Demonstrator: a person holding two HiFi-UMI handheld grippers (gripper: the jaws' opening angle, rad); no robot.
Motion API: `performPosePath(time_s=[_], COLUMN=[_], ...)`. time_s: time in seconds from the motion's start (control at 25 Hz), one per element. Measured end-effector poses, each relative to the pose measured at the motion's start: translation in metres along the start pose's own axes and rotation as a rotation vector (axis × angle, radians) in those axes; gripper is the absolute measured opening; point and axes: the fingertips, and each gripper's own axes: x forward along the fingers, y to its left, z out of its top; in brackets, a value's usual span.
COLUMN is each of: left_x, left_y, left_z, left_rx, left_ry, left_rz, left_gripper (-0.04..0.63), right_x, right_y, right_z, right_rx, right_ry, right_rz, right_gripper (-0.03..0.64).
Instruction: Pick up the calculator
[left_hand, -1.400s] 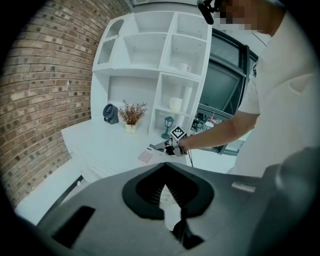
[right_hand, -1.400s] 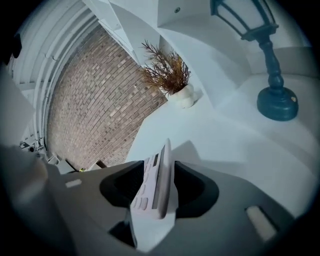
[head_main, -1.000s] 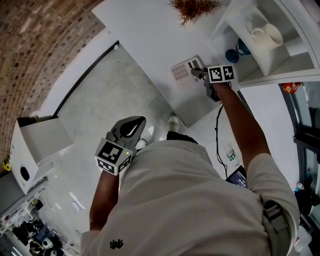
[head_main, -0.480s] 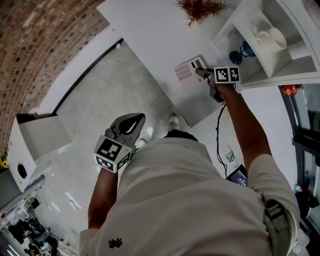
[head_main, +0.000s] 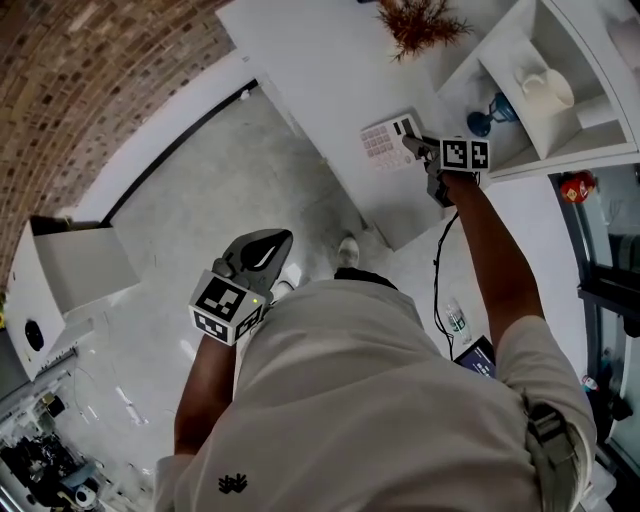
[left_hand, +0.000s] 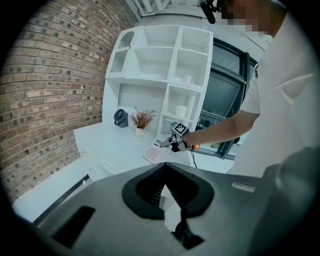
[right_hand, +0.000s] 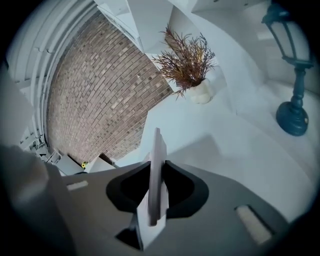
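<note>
The calculator (head_main: 385, 140) is a flat white slab with grey keys, held a little above the white desk (head_main: 330, 70) near its front right corner. My right gripper (head_main: 412, 143) grips its right edge and its jaws are closing on it. In the right gripper view the calculator (right_hand: 158, 170) stands edge-on between the jaws of the right gripper (right_hand: 152, 210), with the pads against its faces. My left gripper (head_main: 268, 240) hangs low over the floor, far from the desk, shut and empty. From the left gripper (left_hand: 170, 200) the calculator (left_hand: 151, 153) shows small and distant.
A dried plant in a white pot (head_main: 420, 20) stands at the back of the desk. A white shelf unit holds a mug (head_main: 545, 85) and a blue lamp (head_main: 490, 105) just right of the calculator. A white box (head_main: 70, 270) sits on the floor beside the brick wall.
The right gripper has closed on the calculator's edge and lifted it slightly off the desk. The left gripper stays low at my side.
</note>
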Motion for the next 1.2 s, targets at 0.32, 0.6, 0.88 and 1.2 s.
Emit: performPosePath(time_s=[0.32, 0.6, 0.88, 1.2], left_x=[-0.049, -0.097, -0.141, -0.193], left_y=[0.009, 0.019, 0.021, 0.02], left_z=[-0.021, -0.046, -0.075, -0.112], left_rx=[-0.001, -0.006, -0.017, -0.031], left_ry=[-0.029, -0.062, -0.088, -0.108], left_rz=[-0.004, -0.003, 0.004, 0.008], left_gripper=[0.006, 0.006, 0.006, 0.006], right_x=[0.004, 0.019, 0.031, 0.045], right_y=[0.061, 0.124, 0.193, 0.279], right_z=[-0.004, -0.021, -0.043, -0.08], right_rx=[-0.035, -0.063, -0.092, -0.113], right_ry=[-0.019, -0.01, 0.001, 0.019], right_rz=[0.007, 0.029, 0.072, 0.141], right_gripper=[0.089, 0.087, 0.087, 0.087])
